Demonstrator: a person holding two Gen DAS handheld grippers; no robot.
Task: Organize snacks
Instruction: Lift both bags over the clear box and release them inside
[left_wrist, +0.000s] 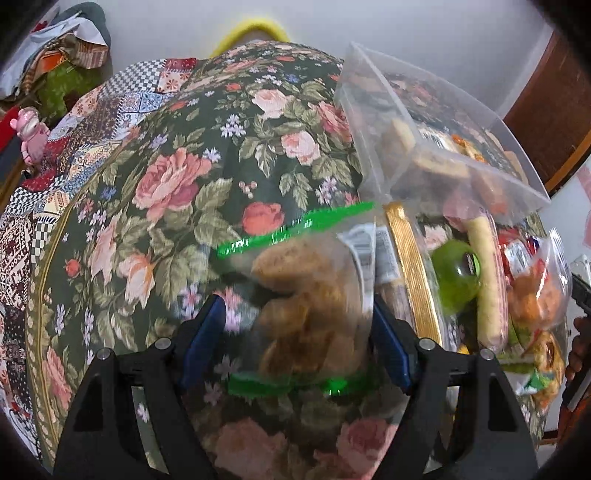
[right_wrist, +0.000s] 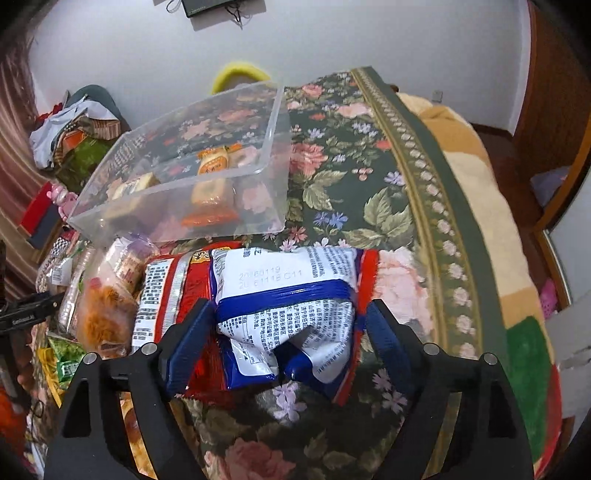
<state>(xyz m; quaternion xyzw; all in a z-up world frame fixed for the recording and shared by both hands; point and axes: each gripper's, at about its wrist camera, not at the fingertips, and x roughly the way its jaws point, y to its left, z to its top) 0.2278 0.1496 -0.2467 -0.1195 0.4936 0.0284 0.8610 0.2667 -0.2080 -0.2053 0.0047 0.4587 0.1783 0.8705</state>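
Note:
In the left wrist view my left gripper (left_wrist: 295, 314) is shut on a clear bag of brown cookies (left_wrist: 306, 306) with green edge strips, held above the floral cloth. A clear plastic bin (left_wrist: 424, 140) with a few snacks stands to its right, with a pile of snacks (left_wrist: 498, 288) in front of it. In the right wrist view my right gripper (right_wrist: 286, 325) is shut on a white and blue snack packet (right_wrist: 288, 295), lying over a red packet (right_wrist: 177, 288). The bin (right_wrist: 184, 162) is beyond it.
The floral cloth (right_wrist: 369, 184) covers the surface. A pile of loose snack packs (right_wrist: 103, 306) lies left of the right gripper. Clothes and clutter (left_wrist: 62, 55) sit at the far left by the wall. A blanket (right_wrist: 491, 229) hangs on the right.

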